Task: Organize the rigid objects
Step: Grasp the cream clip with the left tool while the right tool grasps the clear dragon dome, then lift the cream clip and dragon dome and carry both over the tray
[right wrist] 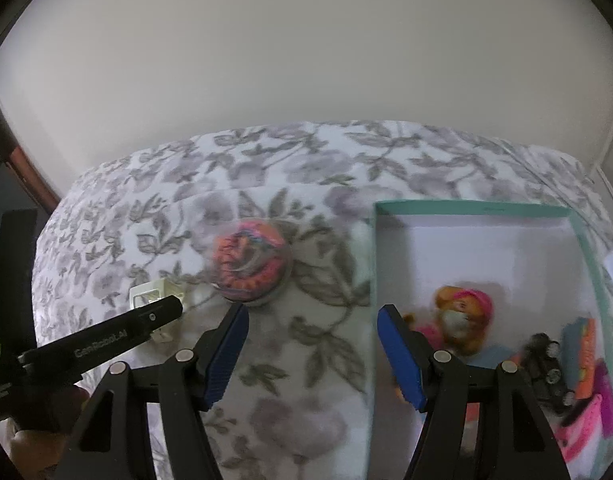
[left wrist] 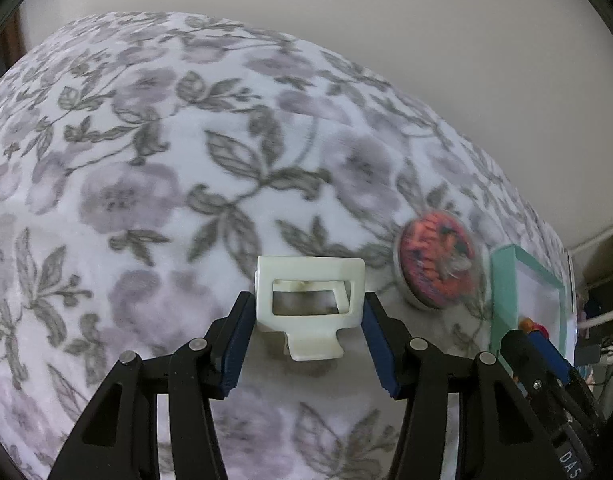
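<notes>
A cream plastic hair claw clip (left wrist: 309, 304) lies on the floral blanket, between the blue pads of my left gripper (left wrist: 306, 314); the pads stand at its two sides, and whether they press it I cannot tell. The clip also shows in the right wrist view (right wrist: 152, 295), partly behind the left gripper. A round orange-pink patterned disc (left wrist: 436, 266) lies to its right, seen also in the right wrist view (right wrist: 250, 266). My right gripper (right wrist: 312, 350) is open and empty above the blanket, beside the teal-rimmed box (right wrist: 466, 208).
The box holds a small doll (right wrist: 460, 316), a black toy car (right wrist: 546, 364) and several pink and orange items. The floral blanket (left wrist: 146, 160) covers the bed, with a plain wall behind. The box corner (left wrist: 506, 272) sits right of the disc.
</notes>
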A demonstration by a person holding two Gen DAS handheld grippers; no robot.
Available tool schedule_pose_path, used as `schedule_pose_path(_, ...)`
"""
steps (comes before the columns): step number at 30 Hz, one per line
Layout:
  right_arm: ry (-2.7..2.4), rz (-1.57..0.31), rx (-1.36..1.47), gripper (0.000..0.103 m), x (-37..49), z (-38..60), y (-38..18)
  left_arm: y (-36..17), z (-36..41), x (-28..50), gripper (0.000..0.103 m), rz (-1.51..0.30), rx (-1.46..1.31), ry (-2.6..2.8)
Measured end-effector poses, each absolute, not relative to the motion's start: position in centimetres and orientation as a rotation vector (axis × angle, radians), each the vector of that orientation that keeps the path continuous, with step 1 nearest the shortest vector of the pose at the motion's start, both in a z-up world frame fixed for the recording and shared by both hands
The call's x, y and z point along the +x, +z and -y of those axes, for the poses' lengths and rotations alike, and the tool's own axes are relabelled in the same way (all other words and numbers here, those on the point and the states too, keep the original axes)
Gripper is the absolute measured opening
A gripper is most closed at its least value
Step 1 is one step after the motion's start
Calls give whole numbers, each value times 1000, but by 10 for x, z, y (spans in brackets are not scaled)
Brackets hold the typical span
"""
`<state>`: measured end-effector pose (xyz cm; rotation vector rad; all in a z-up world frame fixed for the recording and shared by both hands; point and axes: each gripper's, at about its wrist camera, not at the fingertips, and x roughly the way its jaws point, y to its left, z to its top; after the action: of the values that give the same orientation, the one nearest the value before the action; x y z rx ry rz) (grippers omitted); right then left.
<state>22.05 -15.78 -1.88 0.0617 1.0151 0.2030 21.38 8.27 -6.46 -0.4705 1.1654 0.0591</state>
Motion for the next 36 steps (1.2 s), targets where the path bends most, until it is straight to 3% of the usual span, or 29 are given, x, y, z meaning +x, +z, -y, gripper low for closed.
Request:
schedule_pose_path(20, 219, -1124, 19, 71, 263, 94, -56, -64, -138, 204, 56, -1145, -599, 122)
schedule_pose_path(36, 171, -1147, -51, 80, 280, 77, -72, -64, -140, 203, 56, -1147, -607, 113)
